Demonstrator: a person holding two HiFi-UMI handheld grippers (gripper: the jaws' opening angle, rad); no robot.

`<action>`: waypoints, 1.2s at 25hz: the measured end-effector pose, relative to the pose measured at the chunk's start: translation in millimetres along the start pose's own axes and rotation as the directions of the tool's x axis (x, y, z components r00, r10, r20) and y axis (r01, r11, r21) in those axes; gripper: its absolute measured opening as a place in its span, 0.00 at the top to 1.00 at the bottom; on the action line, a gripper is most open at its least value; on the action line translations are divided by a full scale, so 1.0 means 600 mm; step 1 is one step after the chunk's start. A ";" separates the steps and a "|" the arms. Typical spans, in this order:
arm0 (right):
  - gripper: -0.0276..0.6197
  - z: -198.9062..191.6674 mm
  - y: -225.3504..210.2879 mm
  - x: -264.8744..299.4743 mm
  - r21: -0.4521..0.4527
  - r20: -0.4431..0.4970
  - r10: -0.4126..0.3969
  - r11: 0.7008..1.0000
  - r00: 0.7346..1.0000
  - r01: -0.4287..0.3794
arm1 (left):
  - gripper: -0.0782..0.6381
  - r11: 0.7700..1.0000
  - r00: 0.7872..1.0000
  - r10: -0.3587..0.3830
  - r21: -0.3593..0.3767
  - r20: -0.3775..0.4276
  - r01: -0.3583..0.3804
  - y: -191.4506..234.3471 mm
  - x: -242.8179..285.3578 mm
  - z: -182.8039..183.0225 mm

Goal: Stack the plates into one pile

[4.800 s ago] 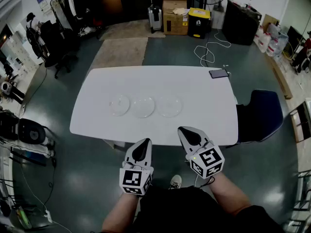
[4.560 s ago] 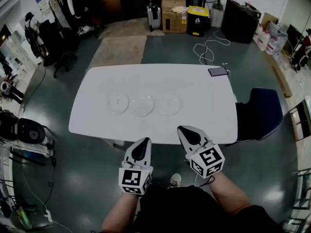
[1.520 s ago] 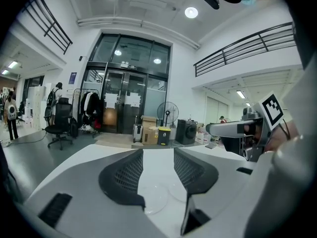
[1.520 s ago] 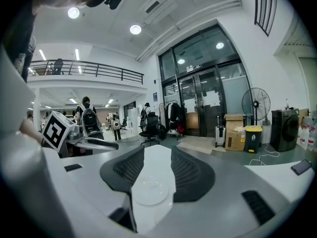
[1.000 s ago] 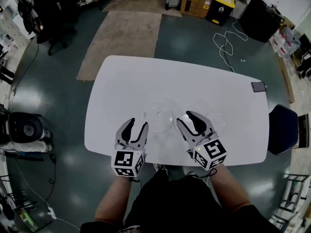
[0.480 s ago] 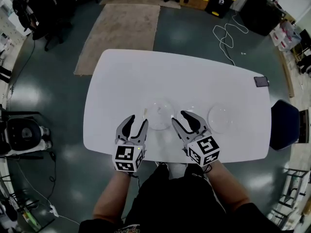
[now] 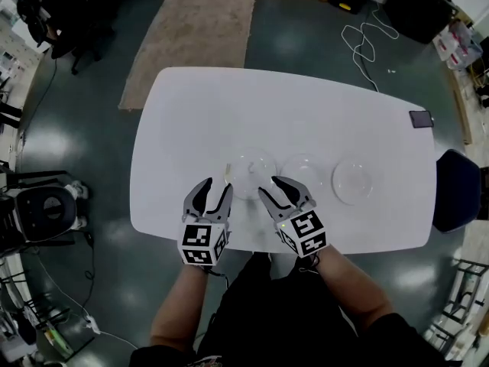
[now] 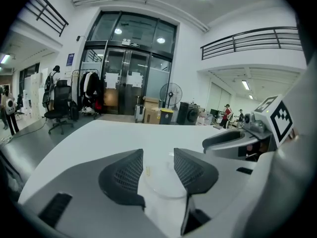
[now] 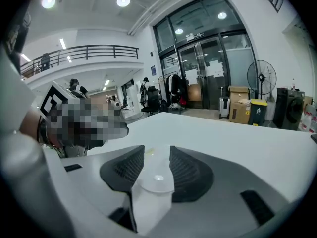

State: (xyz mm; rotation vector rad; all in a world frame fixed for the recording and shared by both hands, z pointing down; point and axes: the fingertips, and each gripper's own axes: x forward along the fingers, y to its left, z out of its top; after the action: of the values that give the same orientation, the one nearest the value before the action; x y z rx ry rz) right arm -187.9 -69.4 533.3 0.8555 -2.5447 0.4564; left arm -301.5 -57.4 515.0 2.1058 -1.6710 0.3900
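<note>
Three clear plates lie in a row on the white table [image 7: 191, 121]: the left plate [image 7: 252, 173], the middle plate [image 7: 303, 170] and the right plate [image 7: 353, 180]. My left gripper [image 7: 216, 186] hovers at the near edge, just left of the left plate, jaws open and empty. My right gripper [image 7: 273, 187] is beside it, angled toward the same plate, also open and empty. In the left gripper view the left plate [image 8: 161, 182] shows through the gap of the left gripper [image 8: 157, 155]. In the right gripper view the left plate [image 9: 156, 180] shows ahead of the right gripper [image 9: 157, 152].
A phone [image 7: 421, 118] lies at the table's far right corner. A dark blue chair [image 7: 458, 189] stands off the right end. A rug [image 7: 199, 37] and a loose cable [image 7: 370, 40] lie on the floor beyond the table.
Both grippers have come down toward the table's near edge and closer to the left plate. The right gripper has swung leftward. The plates have not moved.
</note>
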 end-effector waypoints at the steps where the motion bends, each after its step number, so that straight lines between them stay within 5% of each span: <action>1: 0.69 -0.009 -0.001 0.005 0.001 -0.012 -0.003 1.000 1.000 0.003 | 0.61 1.000 1.000 0.000 -0.001 -0.006 0.000 0.001 0.004 -0.004; 22: 0.69 -0.132 0.006 0.079 0.008 -0.227 -0.062 0.998 0.972 0.066 | 0.61 0.999 0.995 -0.033 -0.041 -0.094 0.029 0.039 0.064 -0.072; 30: 0.72 -0.135 0.009 0.081 -0.001 -0.236 -0.078 0.997 0.968 0.080 | 0.61 0.998 0.991 -0.042 -0.057 -0.123 0.036 0.043 0.080 -0.087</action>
State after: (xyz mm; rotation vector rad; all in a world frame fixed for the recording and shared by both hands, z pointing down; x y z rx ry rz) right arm -204.0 -54.4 625.5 0.8483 -2.2844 0.5118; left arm -312.7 -77.6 587.1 2.0280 -1.5501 0.4489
